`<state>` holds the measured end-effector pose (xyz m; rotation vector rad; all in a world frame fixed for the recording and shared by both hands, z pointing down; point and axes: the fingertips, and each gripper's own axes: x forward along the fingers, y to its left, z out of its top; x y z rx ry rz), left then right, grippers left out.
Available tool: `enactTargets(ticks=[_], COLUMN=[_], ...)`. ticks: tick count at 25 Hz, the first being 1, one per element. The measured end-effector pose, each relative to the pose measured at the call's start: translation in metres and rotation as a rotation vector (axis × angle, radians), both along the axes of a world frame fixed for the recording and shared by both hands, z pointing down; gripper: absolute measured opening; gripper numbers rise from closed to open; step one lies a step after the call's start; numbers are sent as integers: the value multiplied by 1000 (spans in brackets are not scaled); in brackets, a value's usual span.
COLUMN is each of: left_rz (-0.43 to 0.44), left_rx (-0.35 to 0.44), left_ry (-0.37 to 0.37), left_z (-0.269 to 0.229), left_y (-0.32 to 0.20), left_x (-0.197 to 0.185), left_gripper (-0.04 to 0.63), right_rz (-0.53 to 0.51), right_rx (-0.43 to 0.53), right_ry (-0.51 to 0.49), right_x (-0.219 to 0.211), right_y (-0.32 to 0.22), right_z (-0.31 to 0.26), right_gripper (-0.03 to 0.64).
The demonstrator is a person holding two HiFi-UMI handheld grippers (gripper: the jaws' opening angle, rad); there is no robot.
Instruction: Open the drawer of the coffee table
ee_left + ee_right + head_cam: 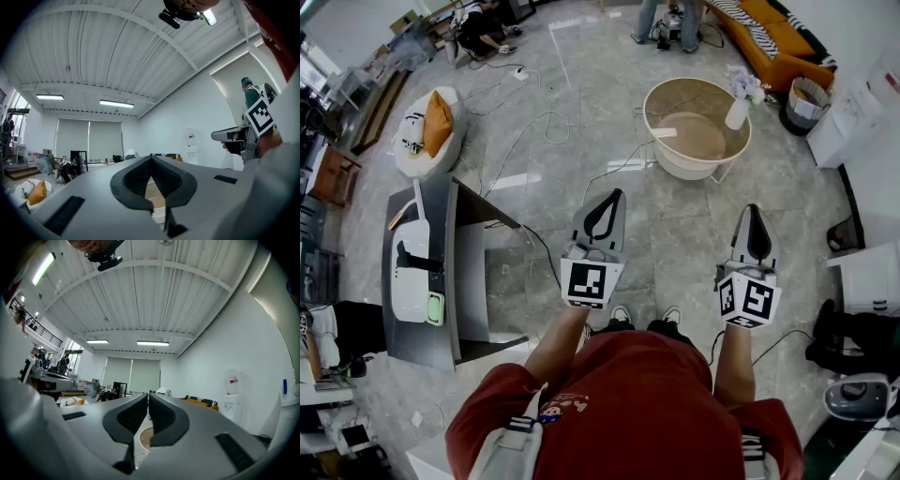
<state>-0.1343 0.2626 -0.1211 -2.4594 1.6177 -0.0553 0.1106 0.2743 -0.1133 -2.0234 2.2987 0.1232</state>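
The person wears a dark red short-sleeved shirt (628,394) with pale grey harness straps (517,441) and black buckles at the shoulders, and shoes (621,315) with white toes. The left gripper (614,199) and right gripper (754,214) are each a grey tapered shell with black ribbed jaws, carrying a cube of black-and-white square markers.

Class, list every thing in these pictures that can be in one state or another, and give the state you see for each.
left gripper: jaw tips together, nothing between them, in the air.
right gripper: shut, empty, clear of the table.
coffee table: upright, untouched; no drawer seen pulled out.
vase: upright on the coffee table's top, flowers in it.
waste basket: upright beside the sofa.
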Motion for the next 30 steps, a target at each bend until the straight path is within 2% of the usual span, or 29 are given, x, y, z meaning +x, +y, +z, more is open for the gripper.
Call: enactTargets(ticks=[7, 11, 15, 18, 22, 30], left_rz=[20, 21, 37, 40, 41, 56], left_rx=[-10, -78, -12, -32, -7, -99], left_ry=[-5, 14, 11, 10, 13, 27], left_z=[1, 4, 2, 6, 9, 29], left_y=[-1, 1, -1, -1, -4, -19], left_x=[2, 1, -3, -14, -32, -48], left_gripper=[14, 14, 14, 14, 14, 14], right_rz=[28, 38, 45, 52, 55, 67], right_rx=[-10, -9, -1, -11, -24, -53], right_ry=[-34, -15, -61, -67, -72, -59], right_x=[4, 3, 0, -10, -28, -48], right_y=[6, 7, 8, 8, 7, -6], right_z=[-3, -4, 0, 7, 15, 26], right_gripper=[23, 23, 25, 23, 23, 25])
